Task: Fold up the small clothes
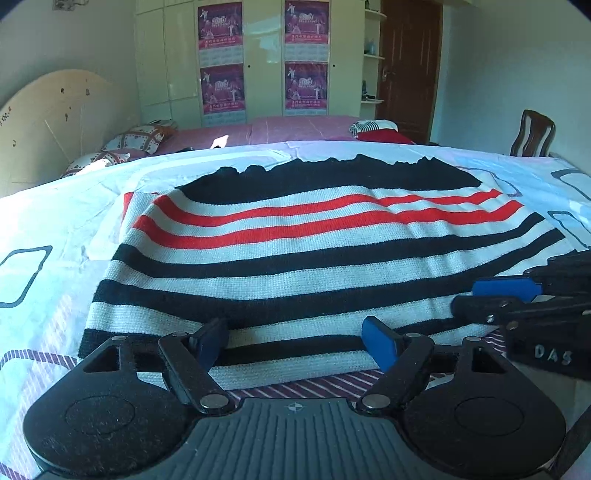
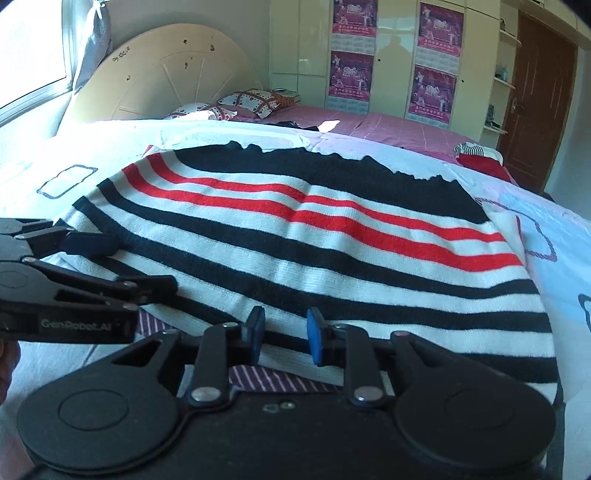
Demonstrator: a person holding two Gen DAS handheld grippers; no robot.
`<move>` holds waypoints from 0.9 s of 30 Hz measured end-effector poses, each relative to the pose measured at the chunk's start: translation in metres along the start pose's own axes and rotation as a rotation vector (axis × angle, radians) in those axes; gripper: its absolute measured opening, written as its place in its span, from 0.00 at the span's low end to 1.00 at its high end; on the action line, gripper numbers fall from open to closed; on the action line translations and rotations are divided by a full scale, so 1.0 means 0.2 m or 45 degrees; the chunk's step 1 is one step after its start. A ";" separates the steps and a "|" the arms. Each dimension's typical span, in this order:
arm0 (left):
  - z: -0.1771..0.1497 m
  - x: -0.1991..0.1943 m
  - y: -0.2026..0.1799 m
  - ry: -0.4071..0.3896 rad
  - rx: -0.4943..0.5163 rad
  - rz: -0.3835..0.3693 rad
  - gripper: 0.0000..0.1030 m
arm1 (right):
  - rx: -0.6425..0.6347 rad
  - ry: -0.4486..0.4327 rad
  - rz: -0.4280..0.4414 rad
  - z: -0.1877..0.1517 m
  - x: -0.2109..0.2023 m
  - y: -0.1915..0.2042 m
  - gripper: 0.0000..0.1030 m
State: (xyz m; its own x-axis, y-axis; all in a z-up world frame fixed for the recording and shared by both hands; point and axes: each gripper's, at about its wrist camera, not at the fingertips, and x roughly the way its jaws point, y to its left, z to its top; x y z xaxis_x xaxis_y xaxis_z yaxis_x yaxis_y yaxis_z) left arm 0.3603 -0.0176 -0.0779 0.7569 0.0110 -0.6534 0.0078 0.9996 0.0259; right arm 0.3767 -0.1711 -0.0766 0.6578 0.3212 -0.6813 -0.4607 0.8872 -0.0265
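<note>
Bedroom scene: white patterned sheet (image 1: pixel 55 206) covers the near surface, with a pink bed (image 1: pixel 280 129) behind it, a cream wardrobe (image 1: pixel 170 55), a rounded headboard (image 2: pixel 166 74) and a brown door (image 1: pixel 410 62). Four magenta posters (image 1: pixel 220 27) hang on the wardrobe doors; their print is too small to read. A wooden chair (image 1: pixel 533 133) stands at far right in the left view.

Readable text: raised "DAS" on the right gripper's body, seen from the left camera, and "GenRobot.AI" on the side of the left gripper, seen from the right camera.

Striped knit garment (image 1: pixel 303 251) lies flat on the sheet, right in front of both grippers. It has a solid black band with a wavy edge at the far end, then red/white stripes, then black/white stripes toward the near edge. Ribbed knit texture, a few soft creases, near edge fairly straight.

Left gripper (image 1: pixel 295 341): jaws wide apart, blue pads either side of the near hem, low over the fabric, nothing clamped.
Right gripper (image 2: pixel 284 334): jaws parted, a narrower gap, also at the near hem, nothing pinched. It sits just beside the left one along the same edge.

A second striped and red clothing pile (image 1: pixel 376 131) sits on the pink bed, well apart.
</note>
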 end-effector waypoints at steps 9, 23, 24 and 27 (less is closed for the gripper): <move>-0.05 -0.05 0.26 0.004 -0.080 0.043 0.77 | 0.111 0.040 -0.226 -0.13 -0.15 -0.46 0.21; -0.07 0.03 0.49 0.045 -0.286 0.089 0.83 | 0.249 0.036 -0.221 -0.16 -0.15 -0.67 0.15; -0.07 0.03 0.51 0.041 -0.291 0.081 0.83 | 0.274 0.032 -0.205 -0.16 -0.15 -0.68 0.14; -0.04 0.02 0.47 0.044 -0.206 0.142 0.83 | 0.285 0.039 -0.205 -0.13 -0.17 -0.69 0.11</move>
State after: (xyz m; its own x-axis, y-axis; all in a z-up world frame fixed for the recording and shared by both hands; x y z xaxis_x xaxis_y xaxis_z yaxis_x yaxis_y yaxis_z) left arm 0.3584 0.0759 -0.0835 0.7241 0.1202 -0.6792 -0.1823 0.9830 -0.0204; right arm 0.4025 -0.3122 -0.0683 0.6922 0.1630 -0.7030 -0.2063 0.9782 0.0236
